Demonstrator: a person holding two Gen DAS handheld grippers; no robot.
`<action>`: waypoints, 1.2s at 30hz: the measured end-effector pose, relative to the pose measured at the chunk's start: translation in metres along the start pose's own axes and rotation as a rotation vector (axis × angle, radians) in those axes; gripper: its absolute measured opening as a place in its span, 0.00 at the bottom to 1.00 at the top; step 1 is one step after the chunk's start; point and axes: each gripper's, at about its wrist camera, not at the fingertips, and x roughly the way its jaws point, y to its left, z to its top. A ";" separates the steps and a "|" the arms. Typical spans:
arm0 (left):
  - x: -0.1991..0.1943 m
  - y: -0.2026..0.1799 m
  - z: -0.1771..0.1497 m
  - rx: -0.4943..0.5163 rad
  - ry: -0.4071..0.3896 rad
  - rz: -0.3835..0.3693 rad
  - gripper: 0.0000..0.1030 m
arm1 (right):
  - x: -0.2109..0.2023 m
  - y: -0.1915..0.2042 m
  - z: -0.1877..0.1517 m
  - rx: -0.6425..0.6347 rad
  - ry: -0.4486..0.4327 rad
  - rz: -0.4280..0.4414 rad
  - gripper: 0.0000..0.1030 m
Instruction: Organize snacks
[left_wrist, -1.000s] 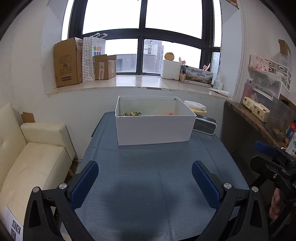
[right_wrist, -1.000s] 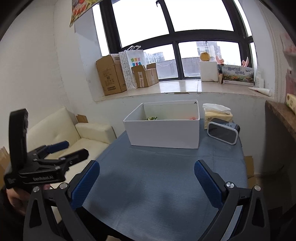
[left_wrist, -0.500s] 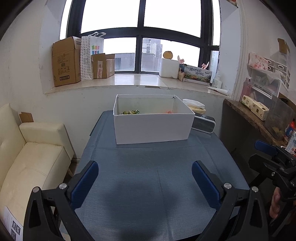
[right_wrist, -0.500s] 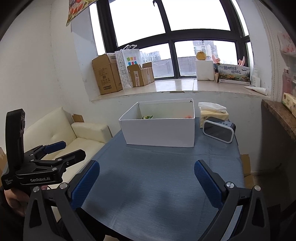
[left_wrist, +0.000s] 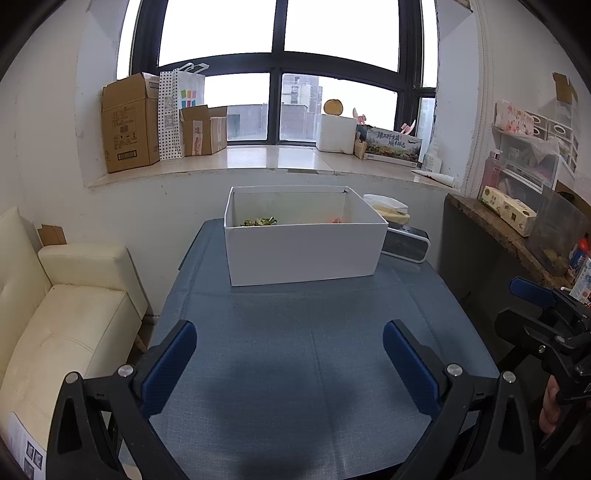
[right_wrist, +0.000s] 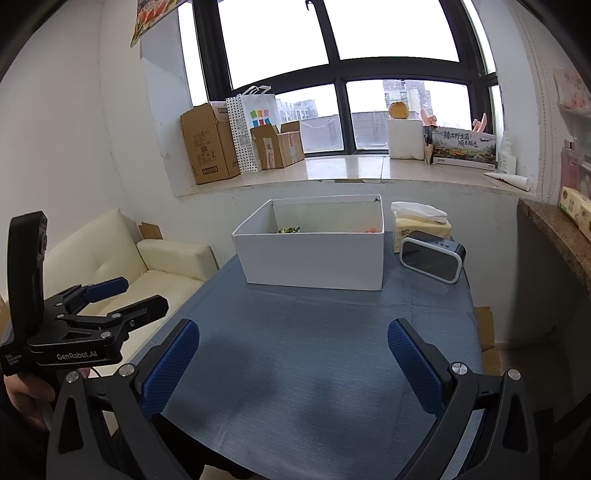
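A white open box (left_wrist: 303, 254) (right_wrist: 314, 258) stands at the far end of the blue-grey table (left_wrist: 295, 369) (right_wrist: 314, 362). Inside it I see green-wrapped snacks (left_wrist: 260, 222) (right_wrist: 290, 229) at the left and a bit of an orange one (left_wrist: 337, 220) (right_wrist: 372, 229) at the right. My left gripper (left_wrist: 290, 354) is open above the near part of the table, with nothing between its blue pads. My right gripper (right_wrist: 293, 354) is open too and holds nothing. Each gripper also shows in the other's view, the right gripper (left_wrist: 532, 310) at the right edge and the left gripper (right_wrist: 110, 299) at the left.
A black clock-like device (right_wrist: 432, 258) and a tissue pack (right_wrist: 421, 221) sit right of the box. A cream sofa (left_wrist: 62, 314) stands left of the table, a dark counter (left_wrist: 491, 221) with boxes to the right. Cardboard boxes (left_wrist: 127, 122) line the windowsill.
Both grippers have drawn back and risen slightly, so the box sits a little farther and lower in view. Both stay open and empty.
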 end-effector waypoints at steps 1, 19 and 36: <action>0.000 0.000 0.000 0.001 0.000 -0.002 1.00 | 0.000 0.000 0.000 -0.003 0.000 -0.008 1.00; 0.001 -0.001 0.003 0.010 0.001 0.008 1.00 | 0.001 0.001 -0.002 -0.012 0.000 -0.009 1.00; 0.001 -0.002 0.002 0.012 0.004 0.009 1.00 | 0.002 0.005 -0.002 -0.021 0.007 0.004 1.00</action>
